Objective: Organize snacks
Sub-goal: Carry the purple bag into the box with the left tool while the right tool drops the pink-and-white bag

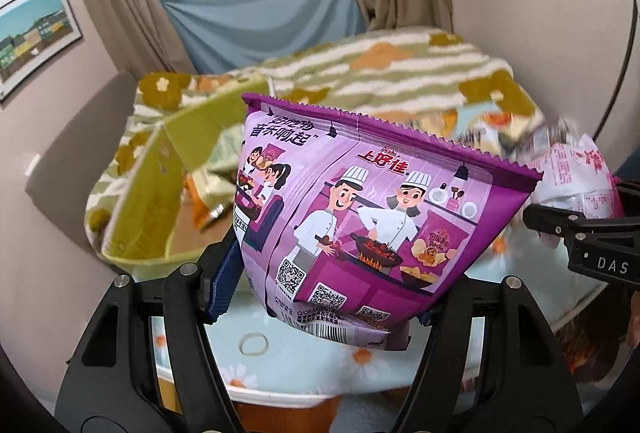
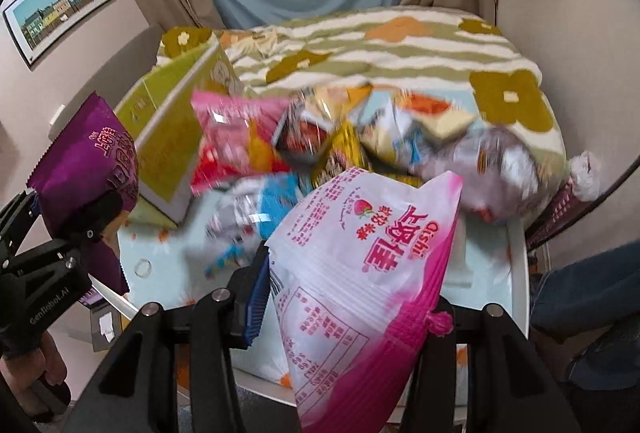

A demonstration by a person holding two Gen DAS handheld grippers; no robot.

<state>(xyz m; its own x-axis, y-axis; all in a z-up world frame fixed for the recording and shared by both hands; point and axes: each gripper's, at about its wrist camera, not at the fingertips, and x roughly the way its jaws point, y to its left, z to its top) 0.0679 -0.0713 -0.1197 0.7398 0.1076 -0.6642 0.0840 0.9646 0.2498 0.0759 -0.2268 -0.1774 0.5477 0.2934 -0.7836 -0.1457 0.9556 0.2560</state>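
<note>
Each hand-held gripper holds a snack: the left hand-held gripper [image 1: 324,285] clamps a purple bag [image 1: 372,209], the right hand-held gripper [image 2: 348,309] a pink bag [image 2: 360,273], both above the table [image 2: 518,273]. Next, I'd guess, both go into the green box [image 2: 168,137] left of the snack pile [image 2: 360,137].

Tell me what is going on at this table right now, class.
A person is sorting snacks with a tool in each hand. The left tool grips a purple Oishi chip bag, held clear above the floral tablecloth. The right tool is shut on a pink-and-white Oishi strawberry bag. A heap of other snack packets lies behind, beside an open yellow-green cardboard box.
</note>
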